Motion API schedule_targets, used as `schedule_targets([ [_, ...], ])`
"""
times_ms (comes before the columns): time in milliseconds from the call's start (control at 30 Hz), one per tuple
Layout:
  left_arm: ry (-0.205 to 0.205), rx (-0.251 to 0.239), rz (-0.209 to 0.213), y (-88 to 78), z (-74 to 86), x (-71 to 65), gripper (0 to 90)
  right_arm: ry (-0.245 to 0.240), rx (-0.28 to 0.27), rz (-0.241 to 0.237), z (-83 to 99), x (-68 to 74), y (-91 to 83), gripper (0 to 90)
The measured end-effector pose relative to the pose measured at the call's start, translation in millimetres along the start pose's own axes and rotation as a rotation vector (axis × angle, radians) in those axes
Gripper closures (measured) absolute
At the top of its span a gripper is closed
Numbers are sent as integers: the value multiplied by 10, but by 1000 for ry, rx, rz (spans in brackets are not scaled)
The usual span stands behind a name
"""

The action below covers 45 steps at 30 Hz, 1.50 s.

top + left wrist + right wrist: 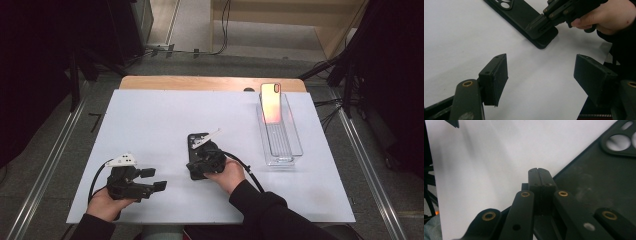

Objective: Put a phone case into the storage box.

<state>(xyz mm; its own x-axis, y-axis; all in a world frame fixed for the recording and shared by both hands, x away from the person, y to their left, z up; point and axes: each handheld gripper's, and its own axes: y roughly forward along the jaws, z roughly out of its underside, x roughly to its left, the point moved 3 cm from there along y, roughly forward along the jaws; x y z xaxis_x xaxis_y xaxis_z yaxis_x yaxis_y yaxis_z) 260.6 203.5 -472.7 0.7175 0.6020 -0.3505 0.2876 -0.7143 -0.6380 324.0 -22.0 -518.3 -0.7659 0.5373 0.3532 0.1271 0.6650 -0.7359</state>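
Overhead, high view: the right hand-held gripper (201, 162) sits low on the near end of a black phone case (198, 141) lying flat mid-desk; the left hand-held gripper (152, 179) rests apart at the near left of the white desk (150, 115).
Far right: a clear tray (290, 145) holds a pink phone case (272, 102) leaning at its far end.
Left gripper view: its own jaws stand wide apart, released, with bare desk between them; beyond, the right hand-held gripper (537, 26) presses on the black phone case's (524, 15) corner.
Right gripper view: the jaws are clenched flat together, nothing between them, tips over the edge of the black phone case (599, 182), camera cut-out at upper right.
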Motion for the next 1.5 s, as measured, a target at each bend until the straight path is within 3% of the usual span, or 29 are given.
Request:
schedule_targets([
  [233,-2,2,3,3,2,4,278,-26,32,-15,9,88,138,874],
  [367,-1,3,7,7,-1,-9,278,-42,44,-1,23,93,131,875],
  [1067,34,18,47,144,-137,-22,278,46,5,70,296,-299,-239,872],
  [1233,38,24,61,179,-155,-27,278,44,-62,19,297,-282,-395,733],
  [1400,37,21,60,170,-153,-22,278,34,-112,-17,276,-232,-680,492],
  [1500,33,14,64,163,-153,-26,278,-2,-152,-35,292,-191,-840,437],
])
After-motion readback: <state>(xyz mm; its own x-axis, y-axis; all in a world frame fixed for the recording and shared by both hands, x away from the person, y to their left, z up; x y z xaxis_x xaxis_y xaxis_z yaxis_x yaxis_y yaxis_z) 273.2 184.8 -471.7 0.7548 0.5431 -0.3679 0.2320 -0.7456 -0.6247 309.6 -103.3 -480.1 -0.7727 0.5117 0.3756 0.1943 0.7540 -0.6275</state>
